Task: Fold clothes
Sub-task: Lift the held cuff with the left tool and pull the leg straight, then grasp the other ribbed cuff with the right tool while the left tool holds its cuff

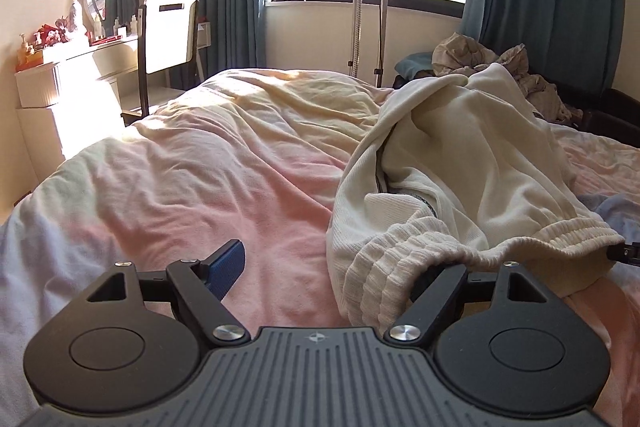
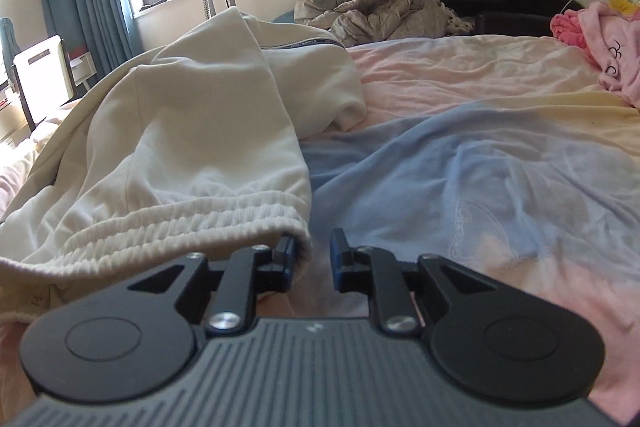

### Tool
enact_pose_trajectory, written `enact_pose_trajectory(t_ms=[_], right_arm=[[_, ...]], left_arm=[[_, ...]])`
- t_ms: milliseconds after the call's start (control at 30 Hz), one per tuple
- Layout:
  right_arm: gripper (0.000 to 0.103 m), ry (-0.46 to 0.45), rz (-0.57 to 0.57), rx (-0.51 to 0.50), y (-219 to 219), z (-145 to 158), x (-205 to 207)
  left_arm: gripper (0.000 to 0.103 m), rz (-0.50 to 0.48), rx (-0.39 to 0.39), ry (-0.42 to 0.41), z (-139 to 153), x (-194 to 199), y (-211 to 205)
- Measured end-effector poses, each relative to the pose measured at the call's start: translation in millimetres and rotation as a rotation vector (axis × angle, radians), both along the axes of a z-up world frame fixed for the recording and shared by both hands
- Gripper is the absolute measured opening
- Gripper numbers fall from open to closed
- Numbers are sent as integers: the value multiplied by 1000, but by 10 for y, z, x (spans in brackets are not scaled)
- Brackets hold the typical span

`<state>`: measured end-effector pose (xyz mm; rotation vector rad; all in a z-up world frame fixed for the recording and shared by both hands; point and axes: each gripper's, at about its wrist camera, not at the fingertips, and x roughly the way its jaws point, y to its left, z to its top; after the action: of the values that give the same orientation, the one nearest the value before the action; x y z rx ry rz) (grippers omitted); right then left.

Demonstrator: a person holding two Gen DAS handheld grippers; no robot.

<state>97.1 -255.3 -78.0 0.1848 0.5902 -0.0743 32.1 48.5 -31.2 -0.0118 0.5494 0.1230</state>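
A cream sweatshirt (image 1: 460, 147) with a ribbed hem lies bunched on the bed, at the right in the left wrist view and at the left in the right wrist view (image 2: 180, 107). My left gripper (image 1: 332, 267) stands wide open. Its blue left pad (image 1: 230, 265) is bare over the sheet, and the ribbed hem (image 1: 384, 279) drapes over and hides its right finger. My right gripper (image 2: 314, 259) has a narrow gap between its pads. The hem's corner (image 2: 298, 237) rests on the tip of its left finger, and the right pad (image 2: 339, 259) is clear of the cloth.
The bed's pink, yellow and blue duvet (image 2: 460, 155) spreads wrinkled around the sweatshirt. A chair (image 1: 168, 35) and dressing table (image 1: 72, 67) stand at the far left. A steamer stand (image 1: 360, 7) is by the window. Crumpled beige bedding (image 2: 380, 11) and pink clothes (image 2: 600, 39) lie beyond.
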Motion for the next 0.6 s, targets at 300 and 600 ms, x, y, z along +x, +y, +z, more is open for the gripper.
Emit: enact_pose_trajectory(t_ms=[300, 600], right_arm=[[27, -59, 118, -242, 275, -52, 108], [27, -116, 95, -240, 193, 29, 96]], left_arm=[[41, -67, 31, 91, -182, 78, -109], [42, 5, -13, 63, -168, 171, -41]])
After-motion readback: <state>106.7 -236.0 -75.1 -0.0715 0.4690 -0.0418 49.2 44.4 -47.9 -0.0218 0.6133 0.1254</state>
